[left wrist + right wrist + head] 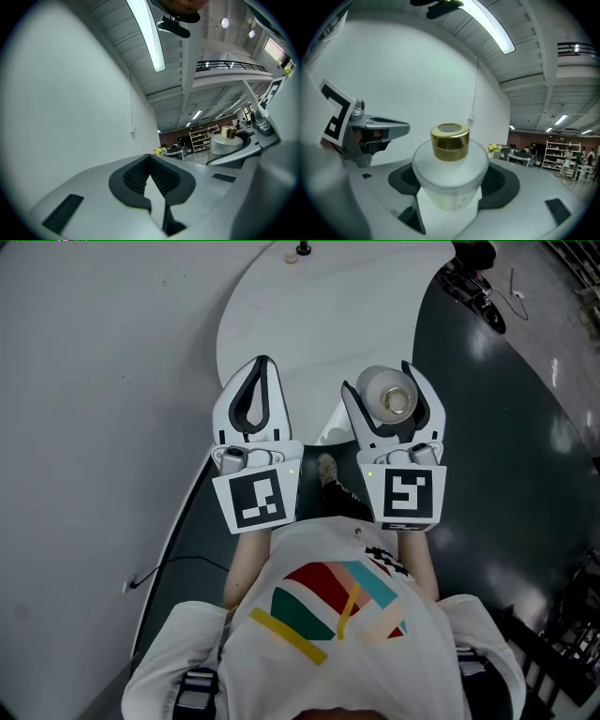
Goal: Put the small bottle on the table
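The small bottle [388, 398] is frosted white with a gold cap [450, 140]. My right gripper [380, 382] is shut on its body, and both point up toward my head. In the right gripper view the bottle [450, 180] stands upright between the dark pads [502, 182]. My left gripper [262, 364] is held up beside it, shut, its tips touching with nothing between them. In the left gripper view its pads [134, 177] meet at the tip, and the bottle [227, 141] shows to the right. The round white table [309, 320] lies below, ahead of both grippers.
Two small objects [302, 252] sit at the table's far edge. Black gear [474, 282] lies on the dark floor at the upper right. A cable [178, 563] runs along the floor at the left. Far shelves [555, 151] show in the background.
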The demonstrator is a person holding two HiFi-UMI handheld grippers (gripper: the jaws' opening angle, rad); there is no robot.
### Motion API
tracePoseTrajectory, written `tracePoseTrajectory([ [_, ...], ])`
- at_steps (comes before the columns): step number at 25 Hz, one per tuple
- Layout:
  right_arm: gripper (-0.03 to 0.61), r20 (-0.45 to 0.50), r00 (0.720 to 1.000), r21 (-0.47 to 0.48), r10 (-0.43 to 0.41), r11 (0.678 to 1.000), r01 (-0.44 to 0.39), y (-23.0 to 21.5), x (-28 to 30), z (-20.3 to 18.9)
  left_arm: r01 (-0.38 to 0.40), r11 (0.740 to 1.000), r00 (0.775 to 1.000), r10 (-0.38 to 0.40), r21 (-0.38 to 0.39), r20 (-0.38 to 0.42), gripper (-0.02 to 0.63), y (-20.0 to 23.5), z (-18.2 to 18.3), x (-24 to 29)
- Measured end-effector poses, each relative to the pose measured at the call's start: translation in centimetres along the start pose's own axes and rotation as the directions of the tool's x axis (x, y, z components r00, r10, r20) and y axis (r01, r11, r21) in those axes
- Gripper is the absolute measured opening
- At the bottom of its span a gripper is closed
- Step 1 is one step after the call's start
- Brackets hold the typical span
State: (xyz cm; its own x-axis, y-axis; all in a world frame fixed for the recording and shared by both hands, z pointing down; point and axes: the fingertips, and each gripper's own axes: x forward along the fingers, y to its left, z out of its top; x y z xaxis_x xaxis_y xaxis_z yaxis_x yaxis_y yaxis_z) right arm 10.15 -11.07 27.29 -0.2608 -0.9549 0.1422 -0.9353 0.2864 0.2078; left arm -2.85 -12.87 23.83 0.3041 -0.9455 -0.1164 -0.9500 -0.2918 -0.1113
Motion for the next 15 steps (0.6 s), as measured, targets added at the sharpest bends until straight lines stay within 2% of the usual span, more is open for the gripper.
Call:
tracePoseTrajectory([
  [6, 0.346, 0.014, 0.996, 0.009, 0.087, 0.996, -0.087, -3.4, 7.2, 0.9, -0.070, 0.997, 0.998, 0.070, 0.026, -0.001, 0.017, 1.1, 0.7, 7.2],
  [11, 0.345, 0.032, 0.982, 0.039, 0.184, 0.982, -0.185, -3.8, 9.3, 1.3, -0.110, 0.992, 0.994, 0.109, 0.055, 0.010, 0.017, 1.1, 1.3, 9.2],
  [15, 0.346, 0.045, 0.978, 0.036, 0.206, 0.978, -0.207, -4.0, 10.6, 1.9, -0.124, 0.990, 0.992, 0.124, 0.061, 0.008, 0.017, 1.4, 1.4, 10.2],
])
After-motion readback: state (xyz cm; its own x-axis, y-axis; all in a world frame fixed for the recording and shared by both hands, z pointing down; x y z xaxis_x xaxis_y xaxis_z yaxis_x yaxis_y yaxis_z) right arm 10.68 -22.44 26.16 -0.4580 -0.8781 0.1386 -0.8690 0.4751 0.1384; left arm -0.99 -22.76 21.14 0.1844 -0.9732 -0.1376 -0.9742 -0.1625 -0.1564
